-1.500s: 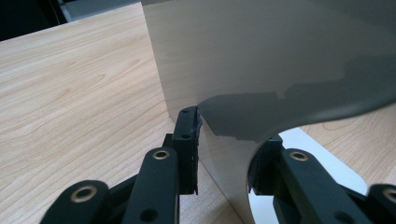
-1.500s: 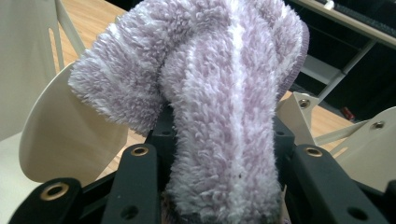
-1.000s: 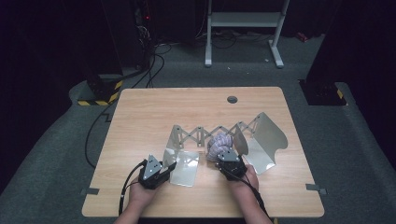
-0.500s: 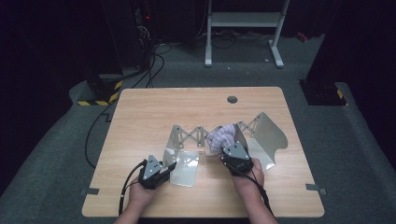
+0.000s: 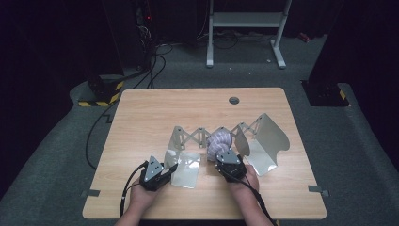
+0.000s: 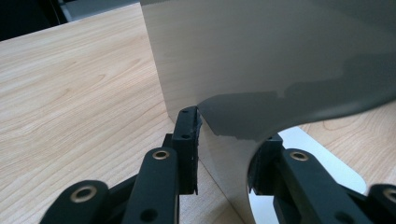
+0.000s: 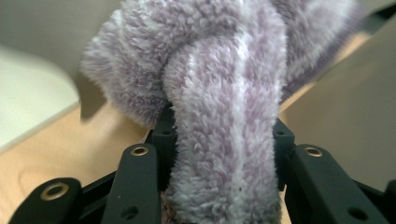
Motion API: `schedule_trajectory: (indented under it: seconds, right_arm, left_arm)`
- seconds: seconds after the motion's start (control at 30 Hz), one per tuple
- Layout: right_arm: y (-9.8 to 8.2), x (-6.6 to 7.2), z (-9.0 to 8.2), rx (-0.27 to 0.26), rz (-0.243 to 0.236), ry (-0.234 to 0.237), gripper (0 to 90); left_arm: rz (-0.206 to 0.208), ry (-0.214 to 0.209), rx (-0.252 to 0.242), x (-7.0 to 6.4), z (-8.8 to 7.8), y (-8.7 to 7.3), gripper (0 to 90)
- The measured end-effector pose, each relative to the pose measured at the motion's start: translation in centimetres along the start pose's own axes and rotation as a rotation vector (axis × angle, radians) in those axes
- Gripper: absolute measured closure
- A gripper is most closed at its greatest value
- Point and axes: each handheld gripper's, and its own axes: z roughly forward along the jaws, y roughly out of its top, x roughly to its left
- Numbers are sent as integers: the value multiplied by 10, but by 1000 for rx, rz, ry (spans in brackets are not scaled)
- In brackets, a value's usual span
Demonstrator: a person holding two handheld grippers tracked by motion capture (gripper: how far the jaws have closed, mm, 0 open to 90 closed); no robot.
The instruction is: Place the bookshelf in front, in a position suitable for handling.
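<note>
A grey metal folding rack lies on the table, its scissor lattice (image 5: 202, 135) joining a left end plate (image 5: 187, 170) and a right end plate (image 5: 267, 137). My left gripper (image 5: 172, 168) is shut on the left end plate (image 6: 261, 56); in the left gripper view (image 6: 225, 149) the jaws straddle the plate's upright edge. A fluffy lilac cloth bundle (image 5: 220, 140) sits between the two plates. The right gripper (image 5: 227, 155) is shut on it, and a thick fold of the bundle (image 7: 224, 84) fills the space between the jaws of the right gripper (image 7: 224, 140).
The wooden table (image 5: 155, 117) has a round cable hole (image 5: 234, 100) near its far edge. Bits of tape mark the front corners (image 5: 92, 193). Cables and a white stand's legs (image 5: 244, 28) lie on the dark floor beyond the table.
The right gripper with the lilac bundle shifted slightly right and away, then came back a little. The left gripper and the rack stayed put.
</note>
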Motion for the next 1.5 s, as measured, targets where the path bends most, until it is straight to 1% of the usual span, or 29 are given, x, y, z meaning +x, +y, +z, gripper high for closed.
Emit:
schedule_trajectory:
  seconds: [0.03,0.07,0.1,0.17,0.2,0.3,0.4,0.43,0.5,0.53,0.6,0.77,0.9,0.97,1.0,1.03,1.13,1.2,1.3,1.4,1.5]
  right_arm:
    - [-4,3,4,15,-9,16,593]
    - [-5,4,4,18,-14,25,593]
    - [-8,6,5,27,-18,45,593]
    - [-11,8,3,23,-32,59,592]
    - [-12,8,2,20,-30,68,592]
    - [-16,10,2,15,-21,76,591]
    - [-16,12,3,1,-12,73,590]
    - [-14,12,3,-9,-20,68,589]
    - [-8,12,1,-30,-17,60,589]
    - [-3,11,-1,-50,-14,54,589]
    - [5,10,-5,-74,-13,46,589]
    - [27,1,-24,-175,-2,24,589]
    - [40,-5,-39,-233,7,15,587]
    - [45,-7,-45,-263,18,13,586]
    - [45,-7,-45,-263,18,13,586]
    - [49,-9,-51,-289,27,14,586]
    - [50,-10,-55,-307,38,17,587]
    - [47,-9,-54,-300,39,32,589]
    - [38,-3,-46,-269,30,48,595]
    - [25,4,-32,-201,18,82,597]
    - [11,12,-18,-124,-11,108,596]
  left_arm:
    - [0,0,0,0,0,0,689]
    - [-1,0,-1,0,0,0,689]
    - [-1,0,-1,0,0,0,689]
    - [-1,1,-1,0,0,0,689]
    - [-3,1,-1,0,0,0,688]
    - [-7,0,-3,0,1,0,688]
    - [-12,1,-2,0,1,0,690]
    - [-14,3,-1,0,1,0,692]
    - [-12,9,1,-1,1,1,695]
    - [-11,11,3,-1,1,1,698]
    - [-12,13,4,-1,0,1,700]
    - [-11,17,2,-1,0,0,701]
    - [-12,15,1,-1,0,0,700]
    - [-12,15,1,-1,1,0,698]
    - [-12,15,1,-1,1,0,698]
    - [-9,14,2,0,1,-1,696]
    - [-12,11,3,-1,1,-1,694]
    - [-14,11,2,-1,1,-1,693]
    - [-17,11,2,-1,1,-1,691]
    - [-17,11,3,-1,1,0,691]
    - [-24,10,0,-1,1,0,690]
